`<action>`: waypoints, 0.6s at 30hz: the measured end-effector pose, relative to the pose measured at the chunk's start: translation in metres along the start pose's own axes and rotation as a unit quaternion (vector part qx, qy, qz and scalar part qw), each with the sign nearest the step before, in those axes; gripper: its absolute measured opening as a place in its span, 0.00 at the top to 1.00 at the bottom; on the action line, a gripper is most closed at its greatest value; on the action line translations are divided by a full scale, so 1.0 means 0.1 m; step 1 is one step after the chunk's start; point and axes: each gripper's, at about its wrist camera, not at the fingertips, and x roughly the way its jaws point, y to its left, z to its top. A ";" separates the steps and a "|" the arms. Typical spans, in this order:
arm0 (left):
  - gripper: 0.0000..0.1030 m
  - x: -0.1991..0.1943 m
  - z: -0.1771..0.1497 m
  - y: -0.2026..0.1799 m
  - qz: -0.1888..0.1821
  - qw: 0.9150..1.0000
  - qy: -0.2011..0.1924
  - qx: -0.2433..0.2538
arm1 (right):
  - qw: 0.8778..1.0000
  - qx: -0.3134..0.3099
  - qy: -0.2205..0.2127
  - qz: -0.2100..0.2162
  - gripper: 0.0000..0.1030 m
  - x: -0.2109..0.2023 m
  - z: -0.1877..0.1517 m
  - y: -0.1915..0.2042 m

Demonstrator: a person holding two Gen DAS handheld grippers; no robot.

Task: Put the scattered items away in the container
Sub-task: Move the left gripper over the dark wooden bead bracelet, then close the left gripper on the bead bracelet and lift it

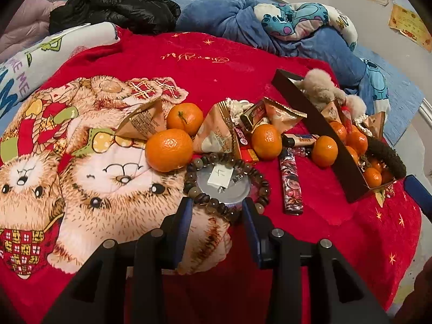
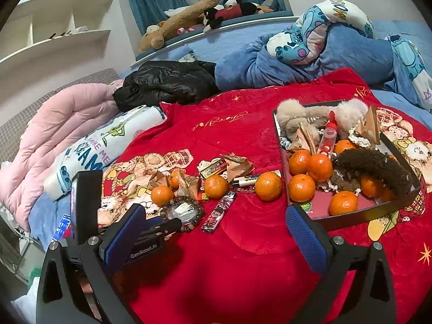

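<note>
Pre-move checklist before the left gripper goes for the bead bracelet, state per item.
1. Left gripper open: ok, jaws stand apart on either side of the near arc of the bead bracelet.
2. Pads pressing on the beads: cannot tell, fingers hide the contact.
3. Bracelet free to lift: not ok, it rings a round tin with a white tag on top.
4. Neighbours clear: not ok, a mandarin sits right beside the bracelet's far left edge.
5. Box has room: ok, bare floor shows near its front corner.
6. Right gripper out of the way: ok, open and empty, short of the box.
</note>
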 end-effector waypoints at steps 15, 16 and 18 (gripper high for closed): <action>0.90 -0.25 -0.08 -0.03 0.020 0.998 -0.046 0.040 | 0.999 -0.020 -0.008 -0.034 0.00 0.02 -0.05 0.02; 0.90 -0.30 -0.07 -0.03 0.024 0.997 -0.054 0.043 | 0.999 -0.020 -0.007 -0.035 0.00 0.03 -0.05 0.02; 0.90 -0.39 -0.07 -0.03 0.034 0.996 -0.070 0.052 | 0.999 -0.014 -0.003 -0.034 0.00 0.06 -0.05 0.01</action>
